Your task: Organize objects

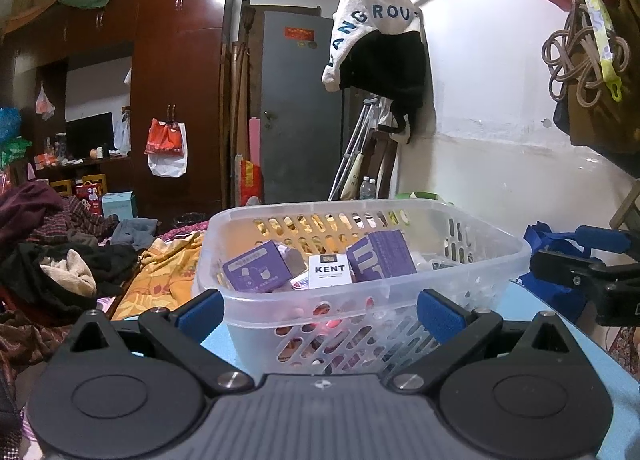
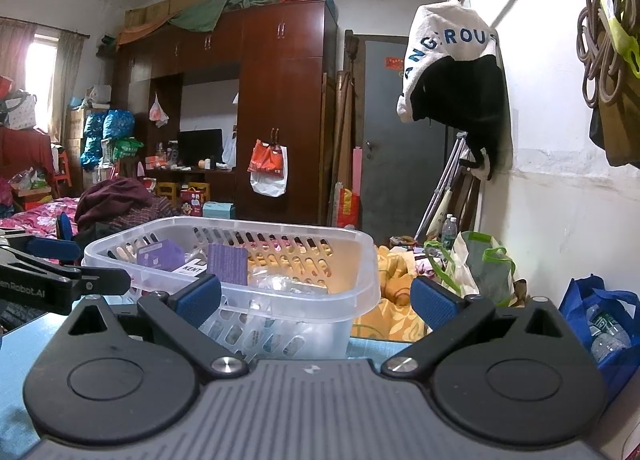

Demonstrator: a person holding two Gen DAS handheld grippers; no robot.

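Where purple boxes (image 1: 258, 270) crowd, white KENT pack (image 1: 330, 271), clear basket (image 1: 500, 260).

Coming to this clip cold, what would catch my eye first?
The clear slotted basket sits dead centre on the blue table, holding purple boxes and a white KENT pack. Both the left gripper and right gripper face it, jaws open and empty.

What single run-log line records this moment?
left hand-held gripper: open, empty | right hand-held gripper: open, empty | basket: on blue table, holds purple boxes, KENT pack
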